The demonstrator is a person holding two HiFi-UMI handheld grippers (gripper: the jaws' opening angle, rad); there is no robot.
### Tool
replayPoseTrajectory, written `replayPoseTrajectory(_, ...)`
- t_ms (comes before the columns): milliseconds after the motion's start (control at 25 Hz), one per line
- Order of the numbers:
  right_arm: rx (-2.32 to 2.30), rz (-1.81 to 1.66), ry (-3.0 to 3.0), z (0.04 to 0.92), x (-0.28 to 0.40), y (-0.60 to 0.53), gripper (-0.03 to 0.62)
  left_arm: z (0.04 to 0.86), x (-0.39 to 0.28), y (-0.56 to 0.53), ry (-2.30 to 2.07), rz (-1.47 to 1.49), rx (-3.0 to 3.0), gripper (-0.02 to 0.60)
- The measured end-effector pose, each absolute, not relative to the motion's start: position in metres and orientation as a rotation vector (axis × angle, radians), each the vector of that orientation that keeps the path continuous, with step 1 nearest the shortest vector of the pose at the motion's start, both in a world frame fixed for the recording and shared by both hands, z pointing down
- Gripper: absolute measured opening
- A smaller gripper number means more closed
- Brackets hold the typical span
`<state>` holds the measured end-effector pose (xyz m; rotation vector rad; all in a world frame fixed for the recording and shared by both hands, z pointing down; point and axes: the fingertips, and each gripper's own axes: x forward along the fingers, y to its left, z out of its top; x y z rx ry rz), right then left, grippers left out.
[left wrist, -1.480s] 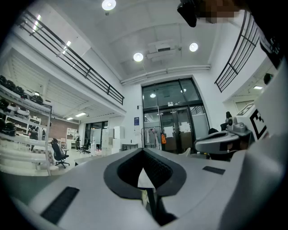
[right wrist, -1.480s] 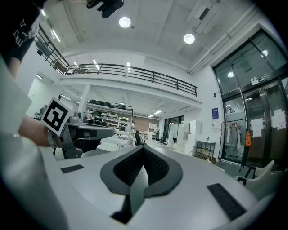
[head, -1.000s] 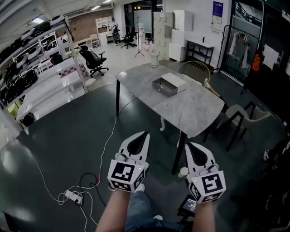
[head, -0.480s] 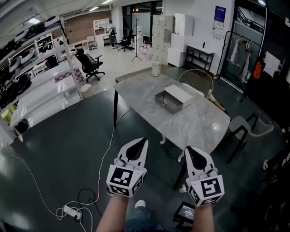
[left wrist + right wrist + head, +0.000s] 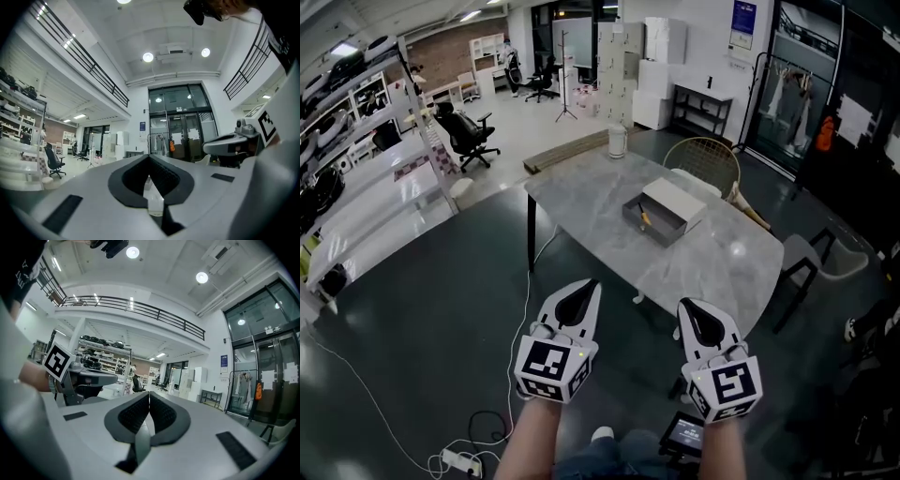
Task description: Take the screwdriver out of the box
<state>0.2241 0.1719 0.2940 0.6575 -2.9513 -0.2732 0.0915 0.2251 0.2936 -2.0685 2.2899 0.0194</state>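
Left white gripper (image 5: 587, 286) and right white gripper (image 5: 688, 306) both pinched shut, empty; orange-handled screwdriver (image 5: 645, 217) lies well ahead, inside the open grey box (image 5: 654, 229).

I see a dark glossy floor (image 5: 441, 281), a grey marble tabletop (image 5: 581, 187) at twelve o'clock, and white shelving (image 5: 366, 202) at ten.

The left claw (image 5: 585, 286) points toward one o'clock and the right claw (image 5: 687, 306) toward eleven, side by side and level. Both have their jaws pressed together on nothing. The left forearm (image 5: 528, 448) and right forearm (image 5: 724, 452) reach in from six o'clock.
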Motion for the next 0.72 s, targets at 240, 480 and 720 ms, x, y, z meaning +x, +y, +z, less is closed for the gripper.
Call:
replayPoseTrajectory(240,0.694,-0.247,-2.930,0.298,0.204,0.147,0.026,0.300,0.067,0.208,2.286,0.034,-2.084,0.012)
replayPoseTrajectory(480,0.728,-0.237,-2.918,0.305,0.168,0.102,0.026,0.303,0.021,0.171,2.293,0.071,-2.052,0.012)
replayPoseTrajectory(720,0.733,-0.247,-2.911,0.311,0.115,0.035,0.026,0.311,-0.036,0.103,2.297,0.078,-2.053,0.012)
